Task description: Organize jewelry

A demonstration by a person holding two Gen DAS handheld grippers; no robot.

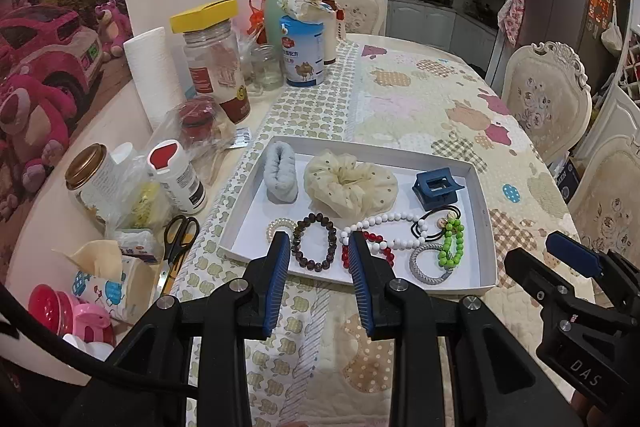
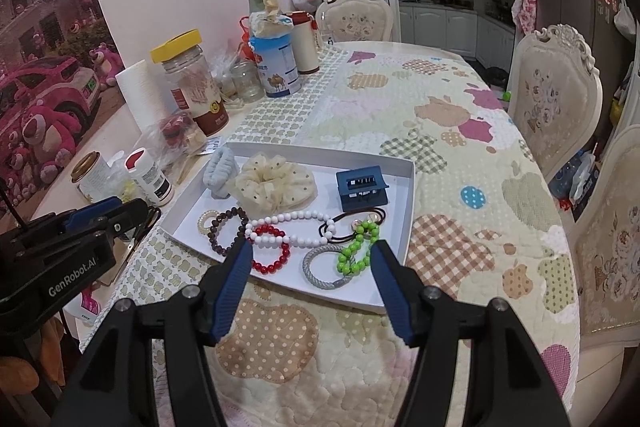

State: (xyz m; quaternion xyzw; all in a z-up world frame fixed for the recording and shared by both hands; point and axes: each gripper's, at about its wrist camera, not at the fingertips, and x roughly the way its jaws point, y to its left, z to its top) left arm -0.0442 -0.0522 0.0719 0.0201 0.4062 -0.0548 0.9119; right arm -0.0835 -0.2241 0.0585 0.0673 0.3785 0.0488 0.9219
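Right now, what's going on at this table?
A person holds a tool in each hand over a white tray of jewelry and hair ties. Both tools, left and right, are open and holding nothing, poised at the tray's near edge. The left lines up with the brown bracelet, the right with the gray band and green beads. Nothing looks sorted yet.
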